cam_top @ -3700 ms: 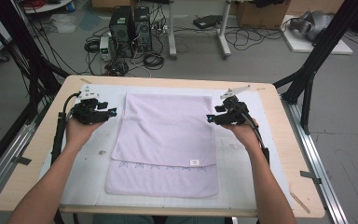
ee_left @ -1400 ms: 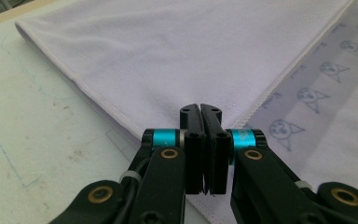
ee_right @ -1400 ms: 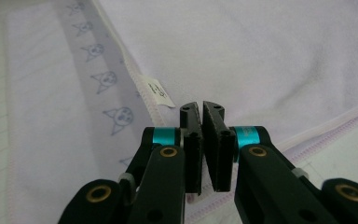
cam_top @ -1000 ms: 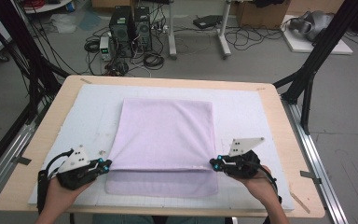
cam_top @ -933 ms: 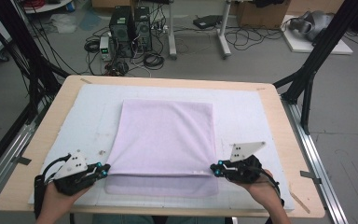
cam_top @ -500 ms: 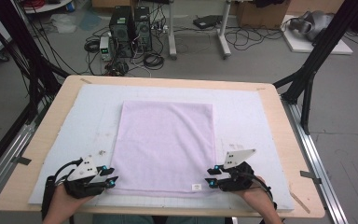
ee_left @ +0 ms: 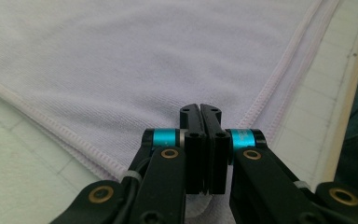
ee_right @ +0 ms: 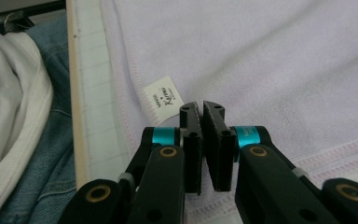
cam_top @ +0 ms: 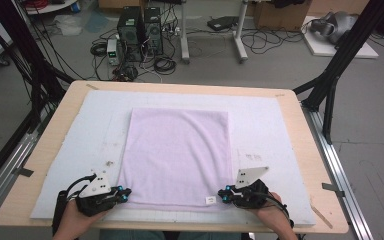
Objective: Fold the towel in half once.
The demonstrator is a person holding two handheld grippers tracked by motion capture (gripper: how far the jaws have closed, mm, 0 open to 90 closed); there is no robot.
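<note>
The pale lilac terry towel [cam_top: 177,155] lies folded flat on the white gridded mat [cam_top: 280,130] covering the surface, its near edge along the mat's front edge. We place the left hand-held gripper [cam_top: 121,192] at the towel's near-left corner and the right hand-held gripper [cam_top: 225,192] at its near-right corner, beside the small white label [ee_right: 161,98]. Both pairs of jaws stand together, empty, resting over the cloth after opening and closing. We judge the first fold laid down; the next move calls for regripping an edge to fold crosswise.
</note>
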